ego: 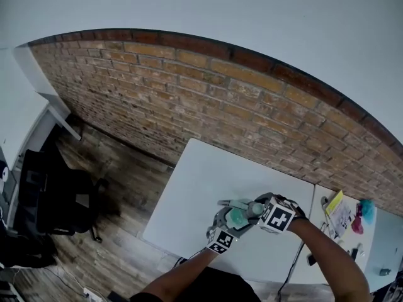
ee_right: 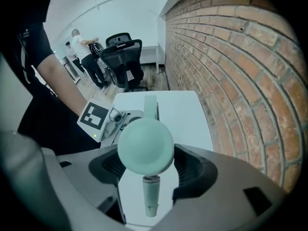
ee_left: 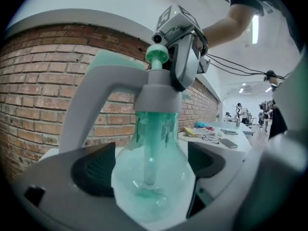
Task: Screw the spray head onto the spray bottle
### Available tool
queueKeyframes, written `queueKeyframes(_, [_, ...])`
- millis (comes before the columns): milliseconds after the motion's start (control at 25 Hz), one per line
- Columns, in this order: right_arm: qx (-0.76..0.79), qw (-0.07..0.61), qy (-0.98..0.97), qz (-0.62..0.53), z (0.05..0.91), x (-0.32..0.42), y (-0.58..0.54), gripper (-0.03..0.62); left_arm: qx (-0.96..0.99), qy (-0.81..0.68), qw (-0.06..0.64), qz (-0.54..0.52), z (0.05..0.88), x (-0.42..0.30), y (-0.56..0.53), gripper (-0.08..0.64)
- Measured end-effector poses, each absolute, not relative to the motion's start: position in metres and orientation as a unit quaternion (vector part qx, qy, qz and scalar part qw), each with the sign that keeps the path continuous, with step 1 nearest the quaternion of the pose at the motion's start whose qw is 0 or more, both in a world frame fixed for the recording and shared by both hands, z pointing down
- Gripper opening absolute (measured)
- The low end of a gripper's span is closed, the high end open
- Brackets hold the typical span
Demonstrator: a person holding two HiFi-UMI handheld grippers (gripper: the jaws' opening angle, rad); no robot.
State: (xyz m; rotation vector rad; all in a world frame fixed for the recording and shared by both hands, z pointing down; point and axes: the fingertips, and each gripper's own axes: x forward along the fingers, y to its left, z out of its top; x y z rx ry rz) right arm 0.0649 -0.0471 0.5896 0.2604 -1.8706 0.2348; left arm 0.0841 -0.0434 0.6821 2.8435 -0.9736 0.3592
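A clear teal spray bottle (ee_left: 151, 177) stands upright between the black pads of my left gripper (ee_left: 149, 170), which is shut on its round body. On the bottle's neck sits the grey spray head (ee_left: 156, 88) with a green pump knob (ee_left: 157, 54) and a grey handle (ee_left: 91, 95). My right gripper (ee_right: 150, 167) comes down from above, its pads against both sides of the spray head (ee_right: 145, 146), whose nozzle (ee_right: 150, 196) points toward the camera's lower edge. In the head view both grippers, left (ego: 232, 224) and right (ego: 255, 210), hold the bottle (ego: 238, 216) above the white table (ego: 201, 187).
A brick wall (ego: 220, 99) runs along the far side of the table. A black office chair (ego: 56, 200) stands on the wooden floor to the left. The neighbouring table (ego: 378, 244) at right carries papers (ego: 341, 214) and small items. A cable (ego: 293, 257) hangs off the near edge.
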Motion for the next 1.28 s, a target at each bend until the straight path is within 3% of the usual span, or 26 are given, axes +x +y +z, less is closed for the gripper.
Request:
queueKeyframes(360, [0.216, 0.586, -0.758, 0.189, 0.593, 0.072, -0.052, 0.298, 0.94, -0.314, 0.054, 0.121, 0.682, 0.088, -0.044, 0.466])
queueKeyframes(560, [0.32, 0.549, -0.72, 0.279, 0.593, 0.075, -0.056, 0.298, 0.939, -0.317, 0.052, 0.122, 0.682, 0.087, -0.046, 0.466])
queueKeyframes(720, [0.303, 0.493, -0.76, 0.295, 0.584, 0.07, -0.058, 0.299, 0.941, -0.312, 0.057, 0.119, 0.682, 0.088, -0.045, 0.466])
queueKeyframes(800, [0.276, 0.472, -0.798, 0.252, 0.569, 0.068, -0.061, 0.304, 0.942, -0.306, 0.057, 0.121, 0.683, 0.088, -0.044, 0.465])
queueKeyframes(960, [0.208, 0.482, -0.85, 0.055, 0.53, 0.068, -0.063, 0.305, 0.944, -0.303, 0.058, 0.121, 0.683, 0.086, -0.045, 0.463])
queueKeyframes(1280, [0.027, 0.571, -0.782, -0.249, 0.522, 0.092, -0.06, 0.304, 0.945, -0.298, 0.059, 0.12, 0.682, 0.087, -0.044, 0.462])
